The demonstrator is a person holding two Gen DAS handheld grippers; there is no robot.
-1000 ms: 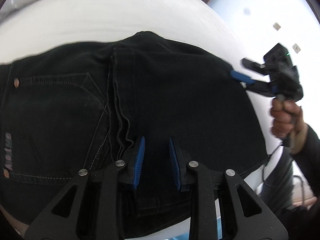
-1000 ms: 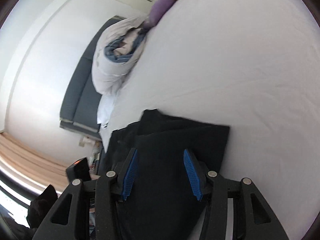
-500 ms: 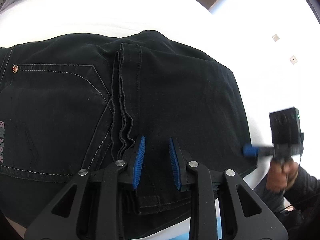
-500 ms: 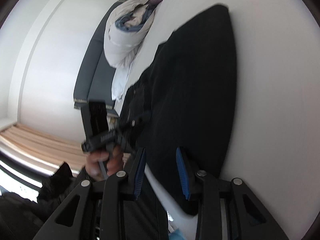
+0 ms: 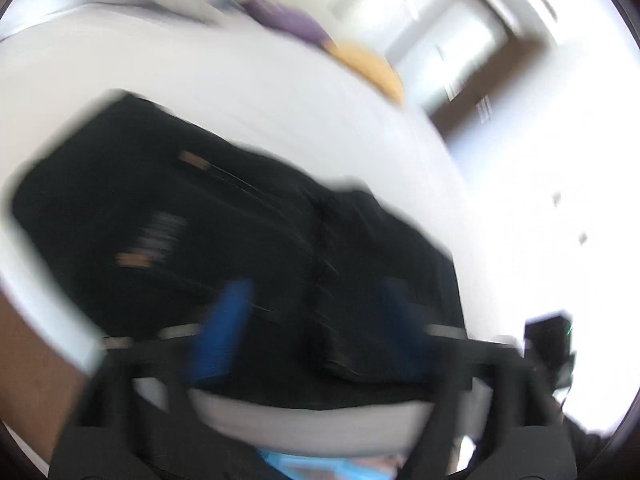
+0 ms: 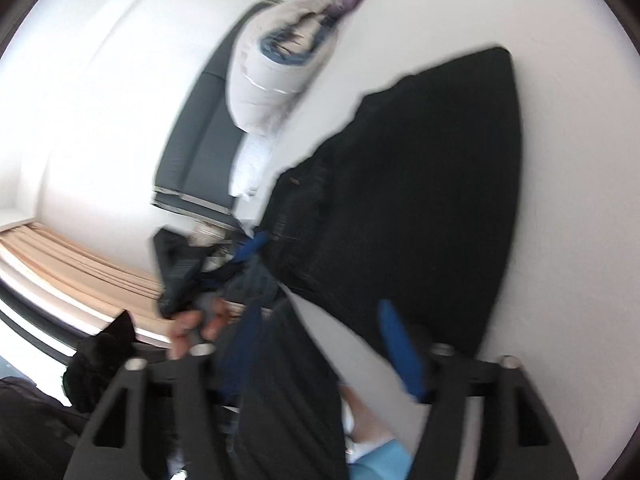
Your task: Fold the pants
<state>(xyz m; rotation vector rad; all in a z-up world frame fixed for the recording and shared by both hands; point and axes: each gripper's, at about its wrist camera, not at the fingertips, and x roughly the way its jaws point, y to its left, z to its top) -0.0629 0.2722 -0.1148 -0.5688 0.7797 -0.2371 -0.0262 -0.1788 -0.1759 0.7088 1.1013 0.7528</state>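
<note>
- Left gripper [image 5: 316, 332]: fills the bottom of the left wrist view, heavily blurred. Blue pads [image 5: 222, 328] stand wide apart and the jaws are opening; neither pad presses on anything.
- Left gripper again, in the right wrist view: at left centre of the frame, a dark body with a blue tip pointing up and right.
- Left hand [image 6: 196, 322]: wrapped round that gripper's handle, below the body.
- Right gripper [image 6: 320, 354]: bottom of the right wrist view, jaws opening, pads clear of contact.
- Right gripper in the left wrist view: a dark block at the lower right edge; jaws not discernible there.
</note>
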